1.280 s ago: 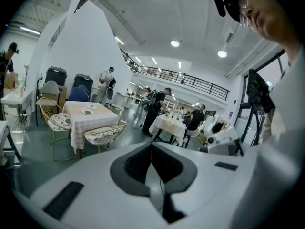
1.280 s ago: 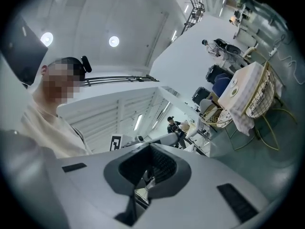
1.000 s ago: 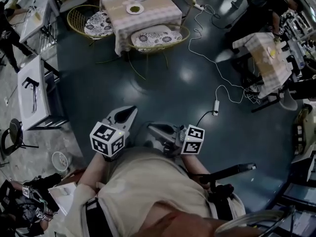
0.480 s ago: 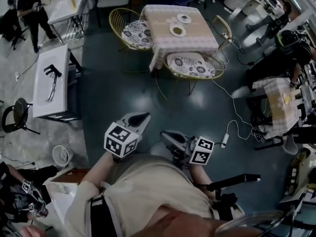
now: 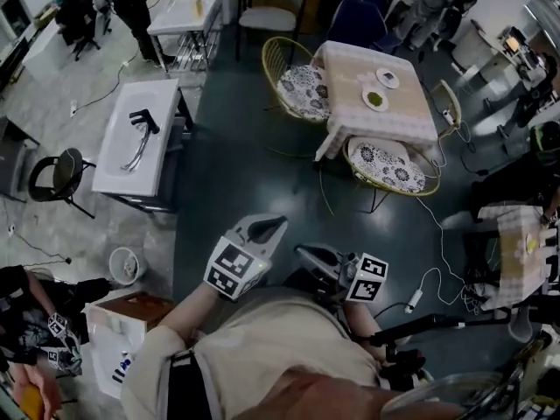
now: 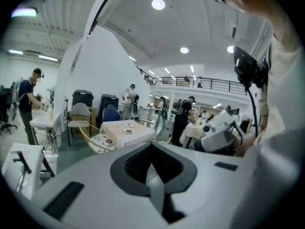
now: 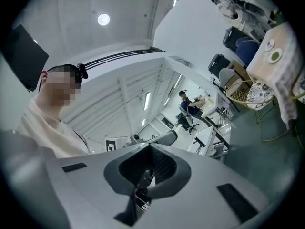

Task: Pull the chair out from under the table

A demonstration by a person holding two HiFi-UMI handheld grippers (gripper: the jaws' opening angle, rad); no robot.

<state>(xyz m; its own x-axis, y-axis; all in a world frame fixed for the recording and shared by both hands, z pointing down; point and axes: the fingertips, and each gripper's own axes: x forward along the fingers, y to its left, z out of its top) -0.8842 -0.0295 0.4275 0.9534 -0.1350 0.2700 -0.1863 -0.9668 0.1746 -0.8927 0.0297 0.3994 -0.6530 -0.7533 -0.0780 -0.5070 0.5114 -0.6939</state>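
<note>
The left gripper (image 5: 268,227) and right gripper (image 5: 308,254), both with jaws together on nothing, sit close to the person's chest, probably because the chair (image 5: 386,166) is well apart across the floor, half under the worktop (image 5: 346,70), whose cloth hides its far legs.

Ahead of you, a yellow wire chair (image 5: 385,166) with a floral cushion stands upright, tucked at the cloth-covered table's (image 5: 350,103) near edge.
</note>
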